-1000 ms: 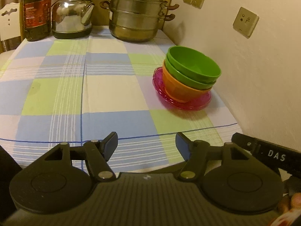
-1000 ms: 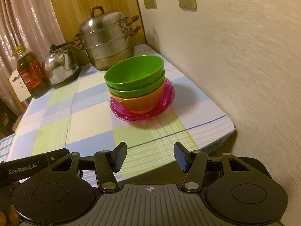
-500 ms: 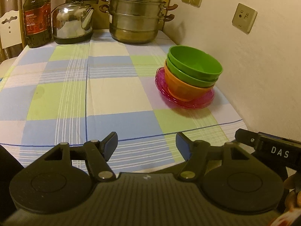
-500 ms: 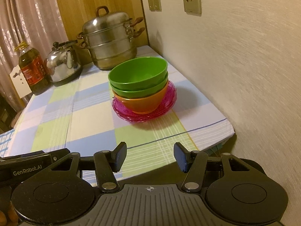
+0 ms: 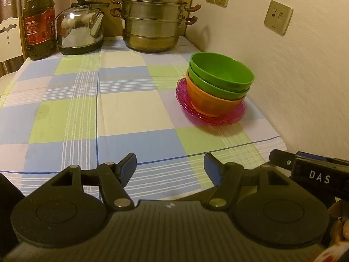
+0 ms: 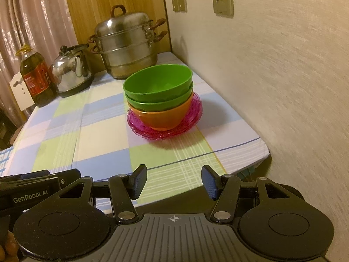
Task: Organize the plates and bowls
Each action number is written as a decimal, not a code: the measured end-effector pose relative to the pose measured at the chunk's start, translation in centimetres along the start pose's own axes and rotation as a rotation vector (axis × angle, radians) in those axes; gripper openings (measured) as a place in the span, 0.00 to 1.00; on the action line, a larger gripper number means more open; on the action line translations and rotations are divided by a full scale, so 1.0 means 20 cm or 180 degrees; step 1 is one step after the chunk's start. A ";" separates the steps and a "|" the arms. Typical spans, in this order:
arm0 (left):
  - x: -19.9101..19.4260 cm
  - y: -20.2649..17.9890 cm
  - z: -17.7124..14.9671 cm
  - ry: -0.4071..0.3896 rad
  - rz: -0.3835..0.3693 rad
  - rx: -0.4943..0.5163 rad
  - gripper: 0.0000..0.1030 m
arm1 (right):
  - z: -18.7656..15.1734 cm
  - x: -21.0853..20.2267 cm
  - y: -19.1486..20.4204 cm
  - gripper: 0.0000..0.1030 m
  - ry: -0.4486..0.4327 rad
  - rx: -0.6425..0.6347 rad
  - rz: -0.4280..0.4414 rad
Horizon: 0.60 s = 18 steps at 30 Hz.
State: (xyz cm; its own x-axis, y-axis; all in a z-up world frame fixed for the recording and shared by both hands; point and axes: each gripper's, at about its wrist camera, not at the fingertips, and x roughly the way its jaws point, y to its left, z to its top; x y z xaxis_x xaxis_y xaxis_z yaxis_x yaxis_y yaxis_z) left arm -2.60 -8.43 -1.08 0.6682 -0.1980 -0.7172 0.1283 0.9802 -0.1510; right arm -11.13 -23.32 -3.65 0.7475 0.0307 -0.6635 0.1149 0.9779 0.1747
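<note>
Far left on my checked blue, green and white tablecloth (image 5: 130,100) stands a brown oil bottle with a red label (image 5: 39,28). Just right of it sits a shiny steel kettle with a black handle (image 5: 80,30), then a tall stacked steel steamer pot with a domed lid (image 5: 152,21) at the far edge.

Nearer, at the right side of the table beside the cream wall (image 5: 305,87), a pink translucent plate (image 5: 233,115) carries the stack. On it rests an orange plastic bowl (image 5: 209,102), holding two nested green plastic bowls (image 5: 220,74).

At the near edge, my left gripper (image 5: 170,168) hangs empty, fingers spread wide. My right gripper (image 6: 173,182) is likewise spread and empty, facing the stack. Both are well apart from the bowls.
</note>
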 end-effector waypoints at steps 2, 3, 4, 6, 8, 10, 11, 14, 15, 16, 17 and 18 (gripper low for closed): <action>0.00 0.00 0.00 0.0003 -0.0019 0.0006 0.64 | 0.00 0.00 0.00 0.54 -0.0004 -0.0012 -0.0005; 0.00 0.00 0.00 0.0002 -0.0020 0.0006 0.64 | 0.00 0.00 0.00 0.54 -0.0002 -0.0007 -0.0005; 0.00 0.00 0.00 -0.0002 -0.0027 0.0011 0.64 | 0.00 0.00 0.00 0.54 -0.0003 -0.0004 -0.0003; 0.00 0.00 0.00 -0.0009 -0.0040 0.0019 0.64 | 0.00 0.00 0.00 0.54 -0.0009 -0.0006 -0.0009; -0.01 0.00 0.00 -0.0013 -0.0045 0.0023 0.64 | 0.00 0.00 0.00 0.54 -0.0013 -0.0011 -0.0013; 0.00 0.00 0.00 -0.0012 -0.0056 0.0029 0.64 | 0.00 0.00 0.00 0.54 -0.0017 -0.0015 -0.0013; 0.00 0.00 0.00 -0.0011 -0.0058 0.0032 0.64 | 0.00 0.00 0.00 0.54 -0.0017 -0.0016 -0.0012; -0.01 0.00 -0.01 -0.0014 -0.0059 0.0042 0.64 | 0.00 0.00 0.00 0.54 -0.0014 -0.0014 -0.0010; -0.01 -0.01 -0.01 -0.0016 -0.0057 0.0047 0.64 | 0.00 0.00 0.00 0.54 -0.0015 -0.0017 -0.0010; -0.01 -0.01 0.00 -0.0018 -0.0054 0.0052 0.64 | 0.00 0.00 0.00 0.54 -0.0014 -0.0020 -0.0010; 0.00 -0.01 0.00 -0.0019 -0.0052 0.0054 0.64 | 0.00 0.00 0.00 0.54 -0.0015 -0.0017 -0.0009; -0.01 -0.01 0.00 -0.0022 -0.0052 0.0055 0.64 | 0.00 0.00 0.00 0.54 -0.0015 -0.0015 -0.0009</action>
State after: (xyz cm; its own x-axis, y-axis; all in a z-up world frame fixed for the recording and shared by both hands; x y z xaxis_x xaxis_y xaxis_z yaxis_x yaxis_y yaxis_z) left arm -2.75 -8.59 -1.04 0.6709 -0.2140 -0.7100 0.1518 0.9768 -0.1510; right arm -11.11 -23.38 -3.67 0.7503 0.0271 -0.6605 0.1138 0.9790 0.1694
